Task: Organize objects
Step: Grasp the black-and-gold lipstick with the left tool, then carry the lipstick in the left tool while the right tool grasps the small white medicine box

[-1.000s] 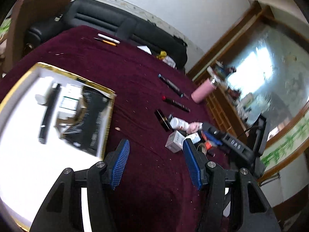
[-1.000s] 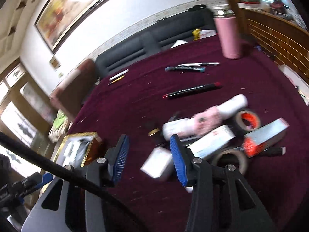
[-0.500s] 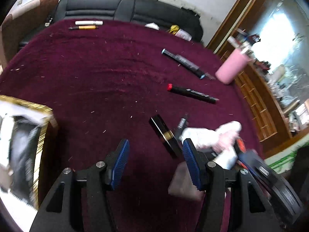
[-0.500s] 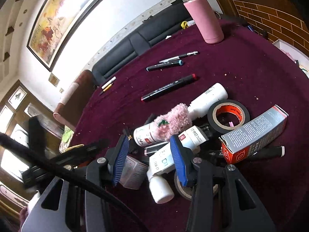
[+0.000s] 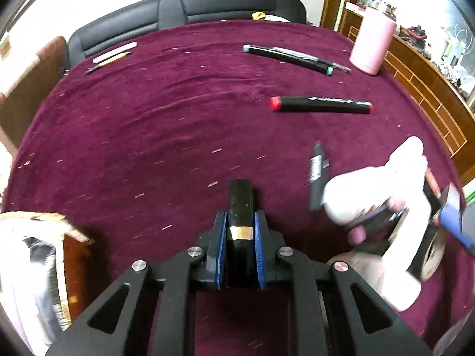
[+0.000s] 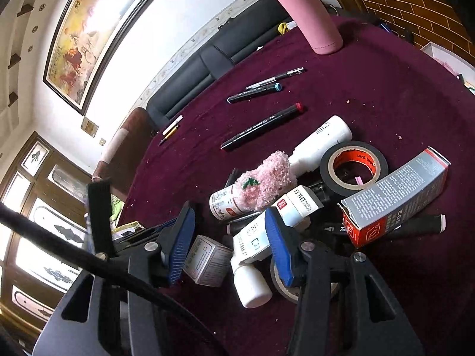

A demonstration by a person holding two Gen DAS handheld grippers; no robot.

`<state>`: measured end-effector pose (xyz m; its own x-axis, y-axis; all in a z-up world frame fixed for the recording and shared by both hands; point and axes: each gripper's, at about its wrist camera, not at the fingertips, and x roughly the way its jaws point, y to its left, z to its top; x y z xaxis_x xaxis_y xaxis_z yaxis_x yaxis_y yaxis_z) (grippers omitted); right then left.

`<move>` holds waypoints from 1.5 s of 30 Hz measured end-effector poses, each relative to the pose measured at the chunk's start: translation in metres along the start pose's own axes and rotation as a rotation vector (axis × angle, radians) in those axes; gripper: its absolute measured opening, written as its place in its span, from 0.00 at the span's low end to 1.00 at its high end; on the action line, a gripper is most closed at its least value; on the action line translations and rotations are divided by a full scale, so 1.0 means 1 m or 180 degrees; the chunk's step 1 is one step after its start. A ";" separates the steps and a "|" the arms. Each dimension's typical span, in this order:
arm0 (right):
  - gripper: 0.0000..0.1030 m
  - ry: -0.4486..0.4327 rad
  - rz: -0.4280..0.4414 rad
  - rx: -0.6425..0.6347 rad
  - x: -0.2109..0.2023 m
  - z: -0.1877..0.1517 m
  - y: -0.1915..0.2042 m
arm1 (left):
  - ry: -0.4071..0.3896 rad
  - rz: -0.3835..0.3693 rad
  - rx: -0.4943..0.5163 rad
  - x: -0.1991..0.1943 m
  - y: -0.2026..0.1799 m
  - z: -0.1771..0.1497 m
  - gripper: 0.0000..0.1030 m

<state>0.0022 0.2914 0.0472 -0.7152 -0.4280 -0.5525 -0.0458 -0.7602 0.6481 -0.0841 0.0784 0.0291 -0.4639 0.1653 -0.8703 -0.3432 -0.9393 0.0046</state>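
On the maroon cloth (image 5: pixel 178 124), left fingers (image 5: pixel 239 231) clamp a black tube (image 5: pixel 240 201); right fingers (image 6: pixel 228 243), opening, straddle cluttered boxes (image 6: pixel 207 259).

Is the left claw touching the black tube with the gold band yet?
Touching. The left wrist view shows both blue pads of the left claw pressed flat against the sides of the black tube, no gap on either side.

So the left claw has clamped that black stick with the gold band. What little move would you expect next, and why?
Probably a short lift straight up. The left gripper is shut on the black tube with a gold band, whose far end seems to lie on the maroon tablecloth. The gold-rimmed box, already holding items, sits to its left, so raising the tube first should let it clear that rim.
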 end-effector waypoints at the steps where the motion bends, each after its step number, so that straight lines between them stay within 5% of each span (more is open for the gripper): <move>1: 0.47 0.0010 -0.0021 -0.0014 0.001 -0.001 0.000 | 0.0002 0.0014 0.0010 -0.003 0.005 -0.005 0.13; 10: 0.47 0.0026 -0.0137 -0.0194 0.006 -0.006 0.006 | -0.0102 0.0063 0.0033 -0.003 0.005 -0.016 0.16; 12: 0.47 0.0003 -0.0165 -0.0287 0.006 -0.007 0.011 | -0.0121 -0.0147 -0.0063 -0.009 0.009 -0.019 0.13; 20: 0.47 0.0018 -0.0144 -0.0678 0.009 -0.020 0.038 | -0.0913 -0.0850 -0.0566 -0.129 0.052 -0.096 0.14; 28: 0.48 0.0397 -0.0498 -0.0869 0.029 -0.046 0.072 | -0.1335 -0.0905 -0.0857 -0.194 0.105 -0.147 0.14; 38: 0.47 0.0525 -0.1339 -0.0855 0.074 -0.050 0.089 | -0.1391 -0.1006 -0.1123 -0.193 0.145 -0.180 0.14; 45: 0.31 0.0598 -0.1310 -0.0843 0.074 -0.056 0.090 | -0.1435 -0.0953 -0.1295 -0.195 0.179 -0.204 0.14</move>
<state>-0.0155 0.1641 0.0357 -0.5367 -0.1296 -0.8337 -0.1013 -0.9711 0.2162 0.1117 -0.1832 0.0985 -0.7223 0.4624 -0.5143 -0.2161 -0.8573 -0.4672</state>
